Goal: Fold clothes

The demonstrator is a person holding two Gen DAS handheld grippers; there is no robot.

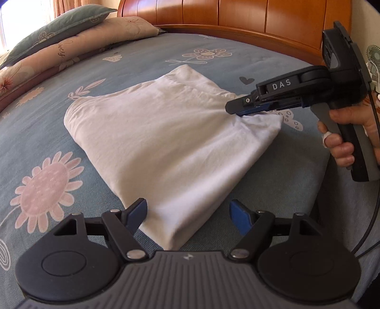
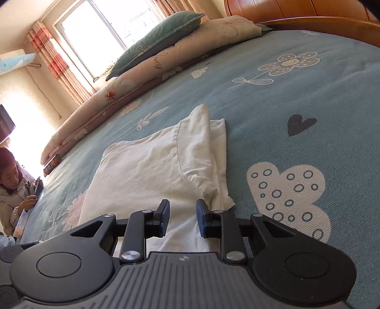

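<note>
A white folded garment (image 1: 154, 133) (image 2: 147, 171) lies flat on the blue flowered bedspread (image 1: 47, 133) (image 2: 296, 99). My left gripper (image 1: 187, 216) is open wide just above the garment's near corner, one blue pad on each side of it. A hand (image 1: 344, 133) holds my right gripper (image 1: 239, 111) (image 2: 182, 218) low at the garment's right corner. Its jaws stand a little apart over the cloth, and its right pad (image 2: 201, 218) touches a bunched fold (image 2: 211, 197).
Pillows (image 1: 59, 31) and a rolled quilt (image 2: 142, 78) lie along the bed's far left. A wooden headboard (image 1: 237, 19) runs behind. A person (image 2: 14, 190) sits at the bed's far side near a can (image 2: 52, 164). A cable (image 1: 372, 214) hangs at the right.
</note>
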